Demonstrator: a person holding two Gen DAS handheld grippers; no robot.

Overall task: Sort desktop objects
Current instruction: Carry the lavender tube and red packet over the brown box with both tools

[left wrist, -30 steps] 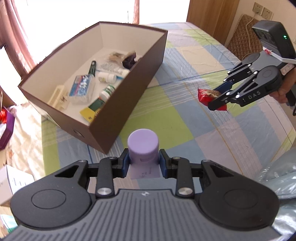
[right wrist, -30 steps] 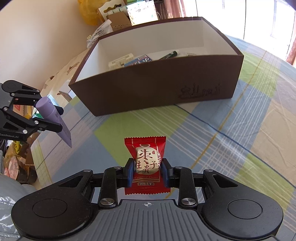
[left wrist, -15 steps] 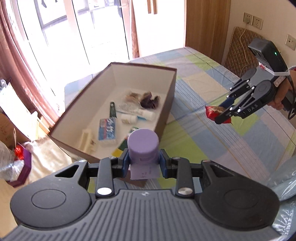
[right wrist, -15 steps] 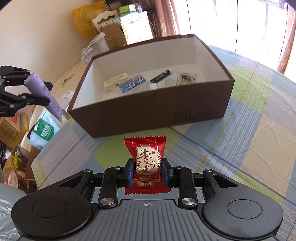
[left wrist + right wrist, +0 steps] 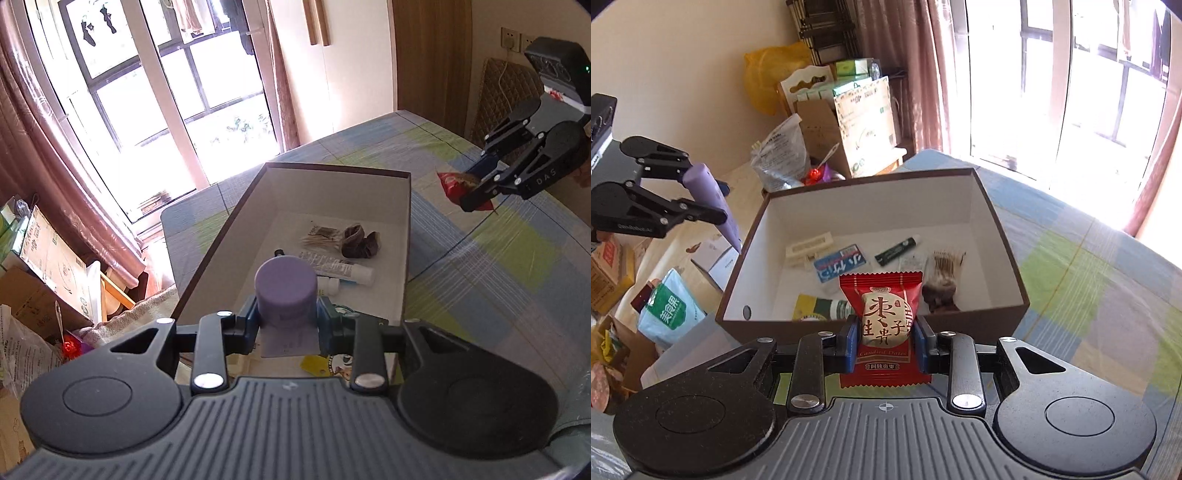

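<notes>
My left gripper [image 5: 287, 325] is clamped on a purple tube [image 5: 286, 291], cap end pointing forward, its flat crimped tail hanging down between the blue pads [image 5: 249, 321]; from the right wrist view the same tube [image 5: 711, 201] tilts, cap up and tail down, just outside the left wall of the brown box [image 5: 1004, 236]. In the left wrist view the tube hangs above the near end of that open box [image 5: 408, 236], which sits on a checked tablecloth [image 5: 517, 258] in blue, green and lilac. My right gripper [image 5: 884, 339] is closed on a red candied-date packet [image 5: 884, 325], the wrapper standing upright between the pads, held just in front of the box's near wall and above the cloth; seen from the left side, that packet [image 5: 452, 182] hangs in the air to the right of the box, well apart from the tube. Inside the box lie a white toothpaste tube [image 5: 334, 267], a bundle of cotton swabs [image 5: 947, 260], a dark crumpled item [image 5: 360, 243], a blue-and-white packet [image 5: 840, 264], a dark green tube [image 5: 897, 251], a cream plastic piece [image 5: 809, 249] and a green-and-yellow item [image 5: 816, 308].
</notes>
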